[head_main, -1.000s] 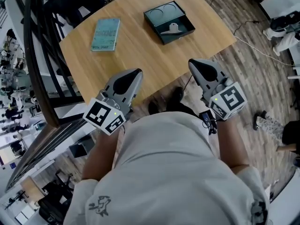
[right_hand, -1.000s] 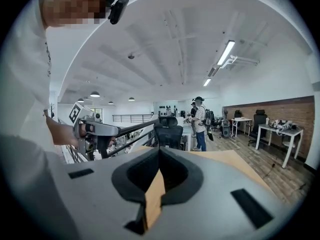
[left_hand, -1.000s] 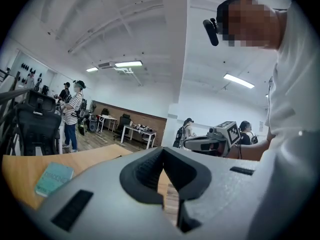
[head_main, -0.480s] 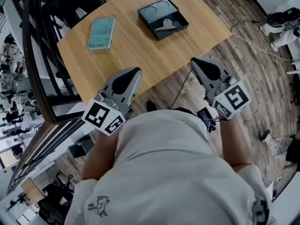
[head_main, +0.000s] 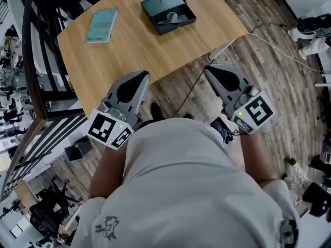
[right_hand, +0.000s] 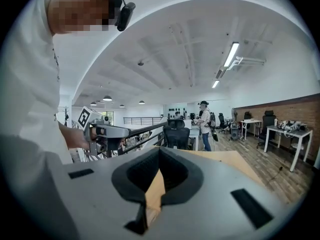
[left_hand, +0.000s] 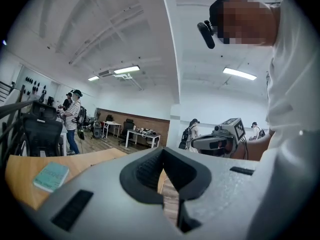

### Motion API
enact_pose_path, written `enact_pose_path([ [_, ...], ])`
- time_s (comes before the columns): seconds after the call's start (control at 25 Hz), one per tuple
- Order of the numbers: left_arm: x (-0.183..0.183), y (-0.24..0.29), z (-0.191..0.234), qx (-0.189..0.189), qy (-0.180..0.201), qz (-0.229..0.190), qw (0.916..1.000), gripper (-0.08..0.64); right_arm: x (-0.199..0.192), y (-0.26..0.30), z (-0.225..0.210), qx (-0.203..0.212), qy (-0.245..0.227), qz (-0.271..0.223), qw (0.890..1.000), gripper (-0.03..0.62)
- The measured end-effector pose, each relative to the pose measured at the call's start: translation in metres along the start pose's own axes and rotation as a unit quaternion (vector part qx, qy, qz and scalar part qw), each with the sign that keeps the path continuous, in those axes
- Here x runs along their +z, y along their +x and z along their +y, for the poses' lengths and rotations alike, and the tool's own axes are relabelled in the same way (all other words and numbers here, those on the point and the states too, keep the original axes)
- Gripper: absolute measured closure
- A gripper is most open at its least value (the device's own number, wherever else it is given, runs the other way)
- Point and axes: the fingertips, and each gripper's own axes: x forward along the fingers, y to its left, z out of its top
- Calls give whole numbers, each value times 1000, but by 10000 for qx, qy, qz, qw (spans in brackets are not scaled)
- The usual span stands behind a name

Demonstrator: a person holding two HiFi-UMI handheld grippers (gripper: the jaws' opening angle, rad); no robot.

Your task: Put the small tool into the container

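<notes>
Nearest the body, the left claw (head_main: 137, 79) and the right claw (head_main: 213, 71) are held level in front of the torso, tips aimed forward. Each claw has its jaws pressed together with nothing between them. The left claw tip lies over the near edge of the wooden surface (head_main: 134, 50); the right claw hangs over the plank floor (head_main: 269, 61). Farther out, a teal book (head_main: 101, 26) lies flat. The small tool (head_main: 170, 18) rests inside the dark container (head_main: 151, 18) at the far side, well apart from both claws.
</notes>
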Motion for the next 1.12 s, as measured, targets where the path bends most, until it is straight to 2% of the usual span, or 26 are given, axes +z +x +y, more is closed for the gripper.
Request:
enact_pose_path([
  [0.52, -18, 16, -100, 146, -5, 94, 9998, 554, -27, -94, 3, 143, 11, -52, 9999, 588],
  [0.8, -23, 20, -126, 186, -11, 71, 9998, 554, -35, -126, 0, 27, 12, -127, 9999, 588],
  [1.12, -23, 24, -142, 200, -36, 11, 9998, 554, -34, -144, 0, 76, 107, -214, 9997, 588],
])
